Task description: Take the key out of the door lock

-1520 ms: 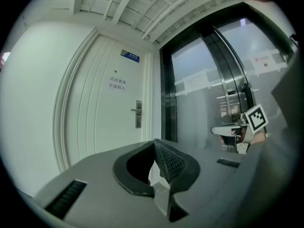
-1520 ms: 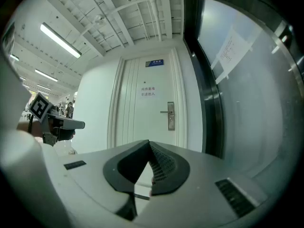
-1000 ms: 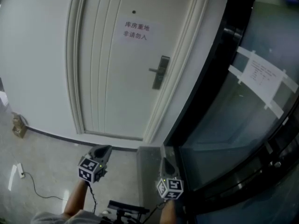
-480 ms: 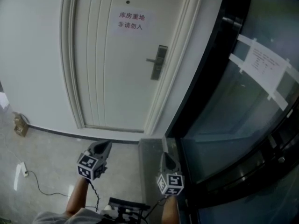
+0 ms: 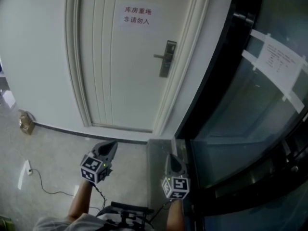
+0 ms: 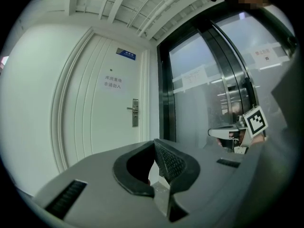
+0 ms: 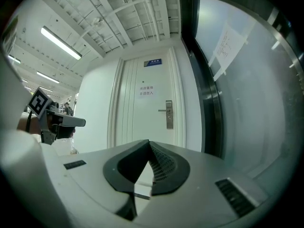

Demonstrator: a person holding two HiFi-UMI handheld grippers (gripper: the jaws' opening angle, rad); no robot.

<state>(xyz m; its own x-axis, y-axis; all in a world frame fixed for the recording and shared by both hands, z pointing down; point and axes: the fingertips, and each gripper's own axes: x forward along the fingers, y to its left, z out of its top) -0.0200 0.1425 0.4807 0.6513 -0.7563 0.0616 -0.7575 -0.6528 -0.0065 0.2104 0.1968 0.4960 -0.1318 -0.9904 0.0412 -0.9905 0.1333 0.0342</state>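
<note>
Both the left gripper [image 5: 111, 145] and right gripper [image 5: 170, 157] point level at the door [image 5: 120, 81] from well back, fingers clenched on nothing, likely mid-approach, with the lock [image 5: 167, 59] by the door's right edge and any key too small to see.

The white panelled door [image 5: 120, 66] looks smooth and matt; its silver lock plate [image 5: 167, 58] is brushed metal, the notice [image 5: 137, 16] white paper, the dark glass wall [image 5: 240, 105] glossy.

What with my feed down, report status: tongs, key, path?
Left tongs shut, empty; right tongs shut, empty. Lock on door well ahead, key too small to see. Nothing in the way.
</note>
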